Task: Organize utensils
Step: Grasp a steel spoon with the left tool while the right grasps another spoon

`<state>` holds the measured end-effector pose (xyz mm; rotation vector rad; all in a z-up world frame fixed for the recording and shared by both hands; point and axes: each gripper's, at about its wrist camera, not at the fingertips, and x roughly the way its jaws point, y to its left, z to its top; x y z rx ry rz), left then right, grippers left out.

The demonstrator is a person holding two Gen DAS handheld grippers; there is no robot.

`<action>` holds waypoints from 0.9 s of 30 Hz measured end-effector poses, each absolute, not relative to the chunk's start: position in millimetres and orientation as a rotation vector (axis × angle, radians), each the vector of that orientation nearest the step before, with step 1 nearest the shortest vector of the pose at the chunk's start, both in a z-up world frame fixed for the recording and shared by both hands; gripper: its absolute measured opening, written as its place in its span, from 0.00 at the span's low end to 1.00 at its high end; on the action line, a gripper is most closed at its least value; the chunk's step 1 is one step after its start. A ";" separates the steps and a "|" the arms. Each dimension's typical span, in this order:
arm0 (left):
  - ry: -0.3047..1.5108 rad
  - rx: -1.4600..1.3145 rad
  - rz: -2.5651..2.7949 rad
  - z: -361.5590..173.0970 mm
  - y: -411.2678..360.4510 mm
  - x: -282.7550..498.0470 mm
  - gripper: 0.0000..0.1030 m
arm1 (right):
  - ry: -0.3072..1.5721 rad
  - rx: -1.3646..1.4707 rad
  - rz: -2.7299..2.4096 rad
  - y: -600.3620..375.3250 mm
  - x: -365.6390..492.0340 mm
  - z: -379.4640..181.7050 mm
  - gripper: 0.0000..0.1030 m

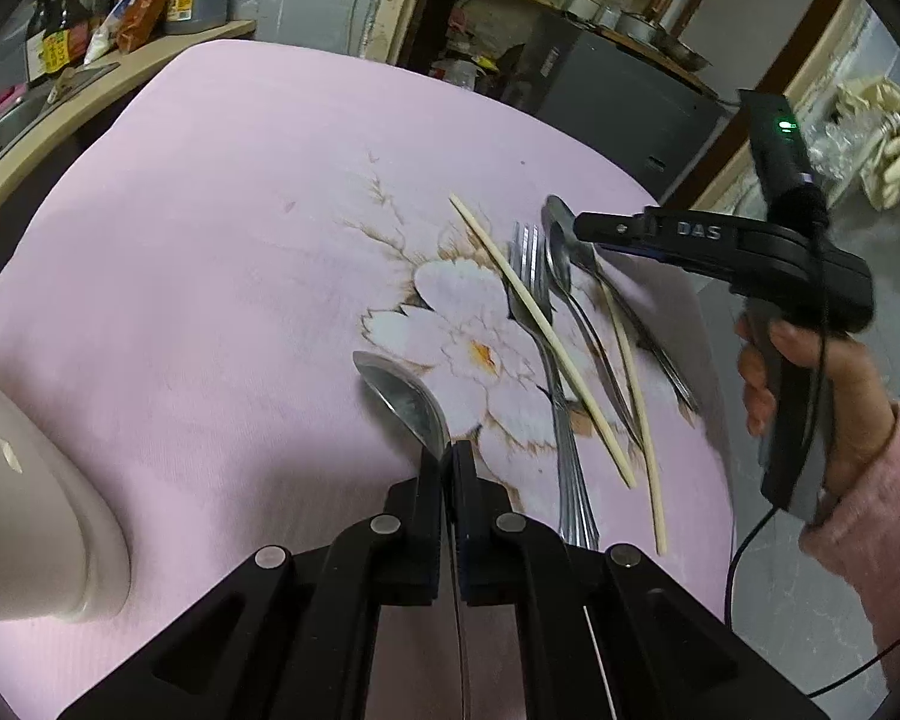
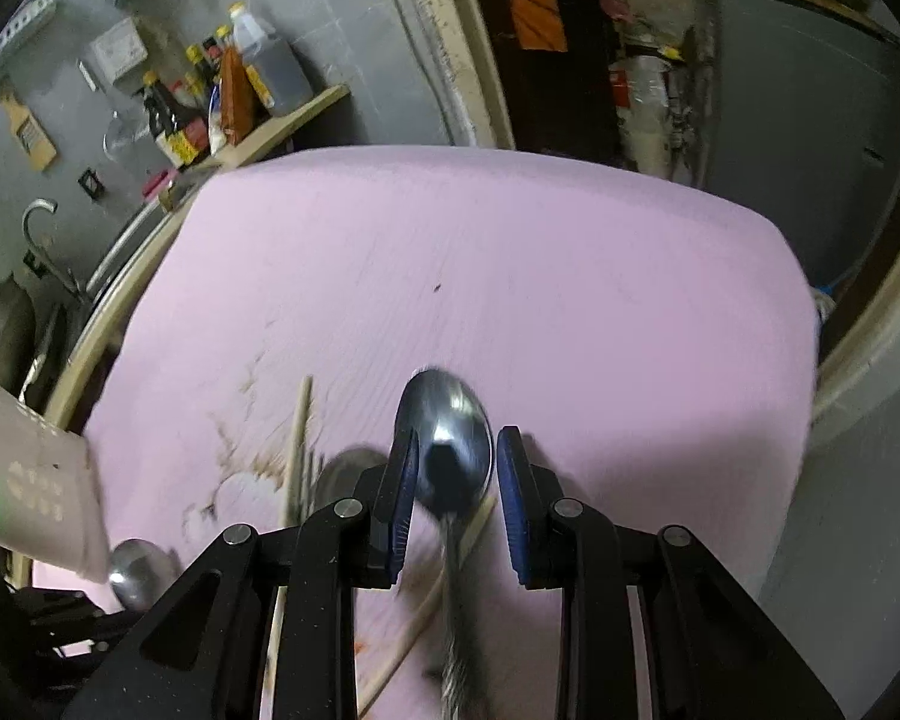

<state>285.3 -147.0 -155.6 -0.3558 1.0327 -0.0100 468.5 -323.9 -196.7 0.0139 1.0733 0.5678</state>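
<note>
**Spoon pinched, bowl pointing away**

Clenched on a spoon [image 1: 405, 405], our left gripper [image 1: 450, 480] held it lengthwise along the fingers, above the pink cloth [image 1: 210, 270]. Our right gripper [image 2: 457, 480] straddled another spoon [image 2: 453, 450], jaws apart.

Pink tablecloth [image 1: 210, 252] with white flower print [image 1: 474, 348]; silver spoon [image 1: 405, 402]; pale chopsticks [image 1: 540, 330].

Cloth's far half [image 1: 222, 192] free — white holder [image 1: 36, 516] blocks near-left.
</note>
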 end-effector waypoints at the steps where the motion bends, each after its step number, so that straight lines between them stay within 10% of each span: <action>1: 1.031 -0.363 -0.007 -155.9 -145.3 285.9 0.04 | 1.078 0.005 0.580 -321.7 471.7 -197.3 0.23; 27: 0.928 -0.414 -0.048 -134.2 -134.4 288.1 0.03 | 1.130 0.037 0.692 -334.8 450.6 -169.6 0.01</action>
